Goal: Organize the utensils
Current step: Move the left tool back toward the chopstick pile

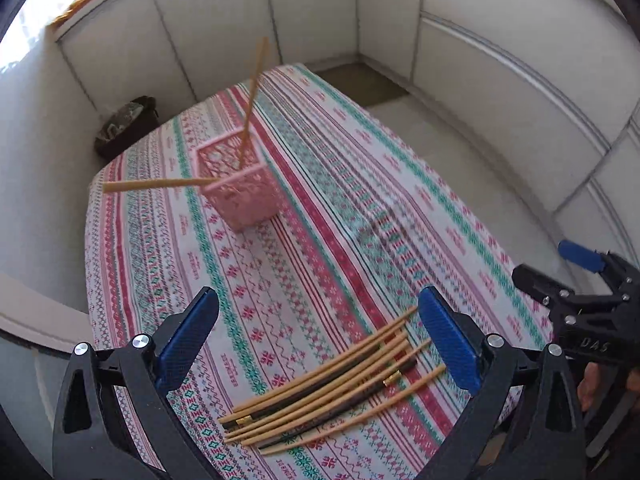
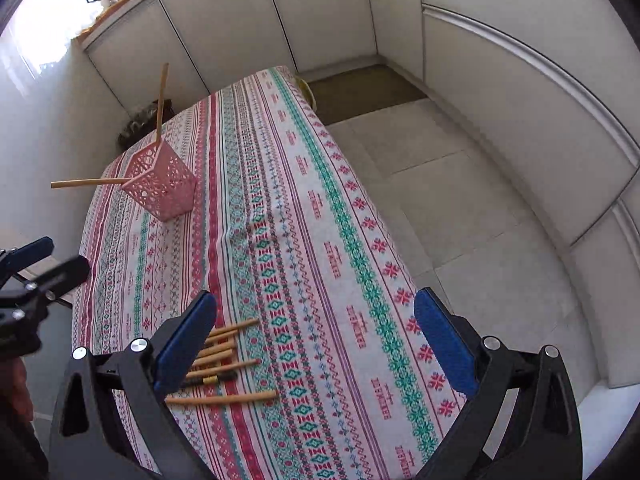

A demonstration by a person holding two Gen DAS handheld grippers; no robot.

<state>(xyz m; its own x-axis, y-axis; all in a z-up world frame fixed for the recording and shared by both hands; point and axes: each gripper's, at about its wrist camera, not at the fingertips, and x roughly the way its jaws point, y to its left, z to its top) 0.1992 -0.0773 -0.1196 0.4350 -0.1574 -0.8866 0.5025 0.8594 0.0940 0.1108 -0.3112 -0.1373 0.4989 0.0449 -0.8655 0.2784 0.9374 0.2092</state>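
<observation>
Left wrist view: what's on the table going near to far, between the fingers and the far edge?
Loose chopsticks in a pile near the open left gripper → bare stretch of patterned tablecloth → pink holder with two chopsticks leaning out.

Pink holder [image 1: 240,184], red-green patterned tablecloth [image 1: 320,208]

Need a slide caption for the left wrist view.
Open left gripper above loose chopsticks on patterned tablecloth; pink basket already holds two.
</observation>
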